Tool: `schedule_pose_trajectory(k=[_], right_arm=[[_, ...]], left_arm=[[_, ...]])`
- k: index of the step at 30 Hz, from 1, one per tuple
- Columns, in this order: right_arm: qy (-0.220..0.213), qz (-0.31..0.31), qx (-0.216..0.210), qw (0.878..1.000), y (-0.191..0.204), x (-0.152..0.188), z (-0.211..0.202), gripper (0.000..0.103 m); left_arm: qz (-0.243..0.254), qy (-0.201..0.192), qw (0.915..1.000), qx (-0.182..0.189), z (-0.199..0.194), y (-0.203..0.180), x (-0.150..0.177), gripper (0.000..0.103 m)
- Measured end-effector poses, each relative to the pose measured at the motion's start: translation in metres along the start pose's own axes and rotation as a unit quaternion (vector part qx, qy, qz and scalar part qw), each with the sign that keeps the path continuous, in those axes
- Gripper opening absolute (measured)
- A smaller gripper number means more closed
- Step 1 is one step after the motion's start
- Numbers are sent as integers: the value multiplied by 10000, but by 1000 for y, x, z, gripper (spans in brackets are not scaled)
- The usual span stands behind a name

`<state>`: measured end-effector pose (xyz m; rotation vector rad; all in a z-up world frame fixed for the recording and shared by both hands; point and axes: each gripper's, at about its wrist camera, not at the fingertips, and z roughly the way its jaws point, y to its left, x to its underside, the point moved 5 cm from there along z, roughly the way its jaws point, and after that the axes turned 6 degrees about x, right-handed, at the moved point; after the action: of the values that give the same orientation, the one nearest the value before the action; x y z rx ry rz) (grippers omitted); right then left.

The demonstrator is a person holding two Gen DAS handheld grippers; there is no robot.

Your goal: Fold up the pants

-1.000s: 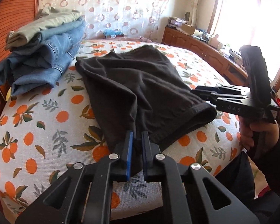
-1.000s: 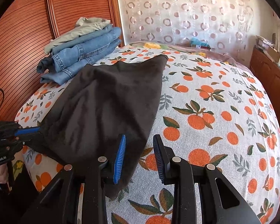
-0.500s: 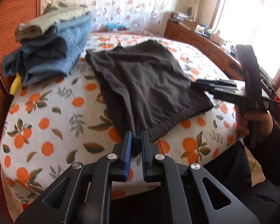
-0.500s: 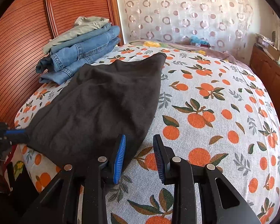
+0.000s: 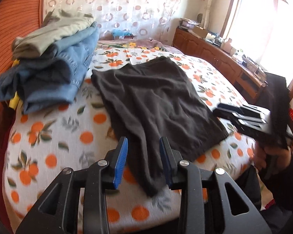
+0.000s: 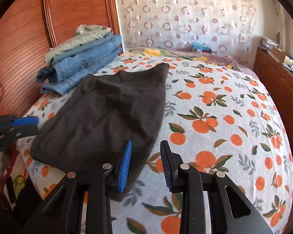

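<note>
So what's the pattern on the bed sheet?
Oranges with green leaves on white: the bed sheet shows best in the right wrist view.

pants (image 5: 158, 105) dark charcoal, plain. bedsheet (image 6: 224, 120) white with orange fruit and green leaf print. stacked jeans (image 6: 84, 66) light blue denim, pale olive garment (image 5: 58, 31) on top. curtain (image 6: 185, 15) cream with ring pattern. gripper pads (image 5: 120, 165) blue. headboard (image 6: 25, 29) reddish-brown wood.
</note>
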<state>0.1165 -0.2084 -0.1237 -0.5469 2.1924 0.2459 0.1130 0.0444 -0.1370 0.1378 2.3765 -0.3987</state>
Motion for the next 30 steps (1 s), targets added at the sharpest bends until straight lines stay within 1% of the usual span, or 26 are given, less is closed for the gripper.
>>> schedule_pose_trajectory(k=[4, 6, 8, 11, 14, 16, 17, 19, 20, 21, 23, 26, 27, 28, 29, 30], right_arm=[[-64, -70, -61, 9999, 10, 4, -11, 31], [-65, -40, -129, 9999, 14, 8, -14, 31], [-27, -78, -171, 9998, 19, 12, -15, 31], [26, -122, -189, 9997, 26, 18, -14, 31], [92, -198, -132, 9997, 28, 21, -10, 31], [145, -262, -92, 9995, 28, 24, -7, 31], [154, -291, -81, 9994, 28, 26, -6, 31], [81, -367, -29, 9993, 29, 27, -8, 31], [65, -369, -20, 9993, 30, 28, -8, 31], [60, -332, -33, 9994, 29, 28, -8, 31], [54, -273, -65, 9996, 28, 28, -8, 32], [54, -243, -70, 9997, 28, 29, -9, 32], [59, -249, -63, 9997, 28, 29, -9, 32], [66, -245, -61, 9997, 28, 29, -9, 32], [72, -219, -69, 9997, 28, 29, -9, 32], [78, -177, -86, 9998, 27, 29, -10, 32]], left_arm=[[87, -7, 9998, -196, 16, 8, -13, 35], [91, 83, 9995, -303, 27, 14, -17, 35], [115, 85, 9993, -332, 33, 18, -20, 35], [91, 181, 9995, -252, 41, 23, -21, 34], [4, 245, 9995, -207, 45, 29, -20, 27], [23, 246, 9995, -205, 44, 31, -19, 16], [67, 244, 9994, -226, 44, 31, -18, 12], [145, 192, 9990, -367, 42, 34, -17, 3], [167, 158, 9983, -529, 40, 38, -16, 3], [147, 120, 9979, -612, 38, 41, -17, 3], [36, 96, 9975, -698, 35, 49, -17, 3], [-68, 61, 9984, -561, 28, 51, -13, 4], [-99, 61, 9985, -527, 26, 50, -12, 6], [-146, 70, 9987, -490, 24, 48, -10, 11], [-182, 67, 9988, -442, 23, 47, -9, 12], [-256, 70, 9991, -336, 21, 45, -6, 15]])
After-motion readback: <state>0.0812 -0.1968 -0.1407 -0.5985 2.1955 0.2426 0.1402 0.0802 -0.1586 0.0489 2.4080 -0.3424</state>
